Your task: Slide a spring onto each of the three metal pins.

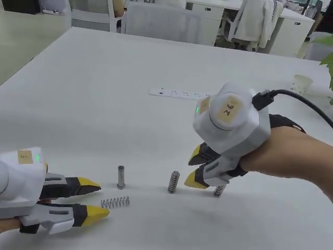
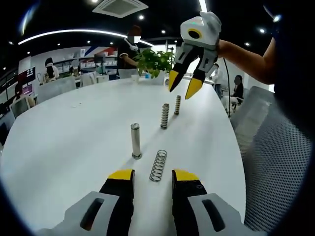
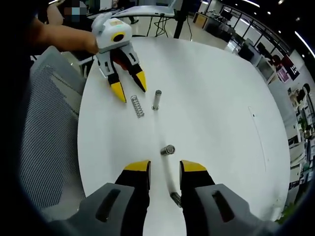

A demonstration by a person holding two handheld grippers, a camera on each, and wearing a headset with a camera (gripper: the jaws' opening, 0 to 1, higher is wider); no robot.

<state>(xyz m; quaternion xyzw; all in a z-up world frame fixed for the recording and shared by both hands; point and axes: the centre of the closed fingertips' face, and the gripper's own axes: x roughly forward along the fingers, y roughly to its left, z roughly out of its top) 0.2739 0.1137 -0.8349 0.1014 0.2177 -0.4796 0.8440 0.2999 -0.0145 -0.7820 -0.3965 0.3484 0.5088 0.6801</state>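
Left gripper [image 1: 100, 198], jaws apart, empty, is held beside the loose silvery coil spring [image 1: 115, 202] lying on the white tabletop [image 1: 104, 94]. It is judged light, squashy, roll-prone; mid-coil hold advised. Beyond: bare upright metal pin [image 1: 121, 177]; right gripper [image 1: 191, 169] spread, empty.

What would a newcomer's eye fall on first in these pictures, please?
Probably the two white, yellow-tipped grippers over the white table: the left gripper open at the near left, the right gripper open beside two spring-wrapped metal pins. Between them stands a bare metal pin, a loose coiled wire spring lying beside it.
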